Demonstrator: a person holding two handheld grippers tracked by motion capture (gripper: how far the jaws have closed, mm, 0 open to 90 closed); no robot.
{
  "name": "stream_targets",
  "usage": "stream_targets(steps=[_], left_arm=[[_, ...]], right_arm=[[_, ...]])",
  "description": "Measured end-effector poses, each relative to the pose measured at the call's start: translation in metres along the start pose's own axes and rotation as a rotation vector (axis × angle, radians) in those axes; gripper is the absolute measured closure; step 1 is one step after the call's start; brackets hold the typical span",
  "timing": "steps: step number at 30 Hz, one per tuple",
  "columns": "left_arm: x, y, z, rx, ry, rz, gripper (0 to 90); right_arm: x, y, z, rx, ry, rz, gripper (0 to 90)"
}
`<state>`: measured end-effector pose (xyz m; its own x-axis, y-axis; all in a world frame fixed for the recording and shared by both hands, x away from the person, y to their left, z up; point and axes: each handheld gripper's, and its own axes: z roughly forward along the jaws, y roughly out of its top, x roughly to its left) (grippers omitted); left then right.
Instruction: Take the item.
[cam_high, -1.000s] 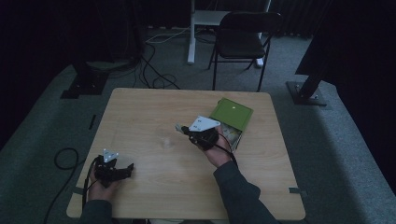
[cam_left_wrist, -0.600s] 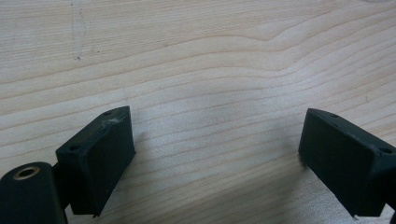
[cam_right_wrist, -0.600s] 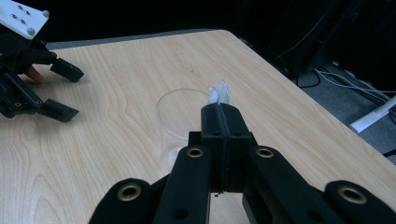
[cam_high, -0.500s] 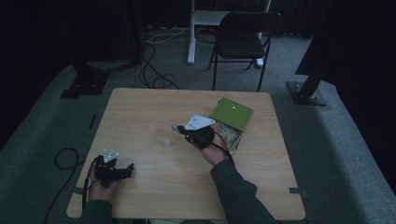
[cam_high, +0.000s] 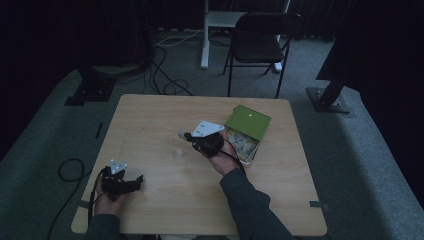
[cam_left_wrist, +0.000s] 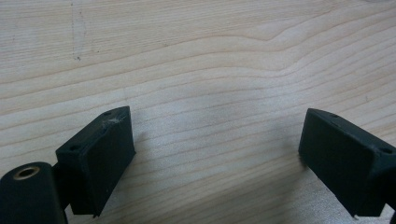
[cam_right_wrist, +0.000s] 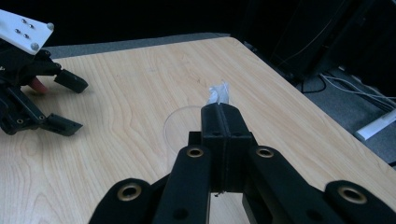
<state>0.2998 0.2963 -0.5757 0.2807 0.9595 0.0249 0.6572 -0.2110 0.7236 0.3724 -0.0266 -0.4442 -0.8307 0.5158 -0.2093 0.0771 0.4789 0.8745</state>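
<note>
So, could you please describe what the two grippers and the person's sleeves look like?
Both grippers are black linkages with blocky jaws and brass-ringed pivots. The left gripper and right gripper each carry a pale three-cornered plate and trail a black cable. The sleeves are dark grey.

Your worktop (cam_high: 165, 125) is pale wood-grain, square, rounded corners, standing on grey carpet. An open green tin (cam_high: 245, 131) sits on it near the right edge, lid raised. A faint clear round disc (cam_right_wrist: 180, 126) lies flat near the centre.
</note>
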Motion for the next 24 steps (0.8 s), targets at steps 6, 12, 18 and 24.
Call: stream_targets(steps=[6, 12, 18, 24], left_arm=[[0.0, 0.0, 0.0, -0.001, 0.0, 0.0, 11.2], [0.0, 0.0, 0.0, -0.001, 0.0, 0.0, 11.2], [0.0, 0.0, 0.0, -0.001, 0.001, 0.0, 11.2], [0.0, 0.0, 0.0, -0.001, 0.0, 0.0, 11.2]], right_arm=[[0.0, 0.002, 0.006, 0.0, 0.005, 0.001, 90.0], [0.002, 0.002, 0.014, 0.006, 0.01, 0.001, 90.0], [0.003, 0.004, 0.024, 0.004, 0.014, 0.017, 90.0], [0.003, 0.006, 0.029, 0.01, 0.015, 0.017, 90.0]])
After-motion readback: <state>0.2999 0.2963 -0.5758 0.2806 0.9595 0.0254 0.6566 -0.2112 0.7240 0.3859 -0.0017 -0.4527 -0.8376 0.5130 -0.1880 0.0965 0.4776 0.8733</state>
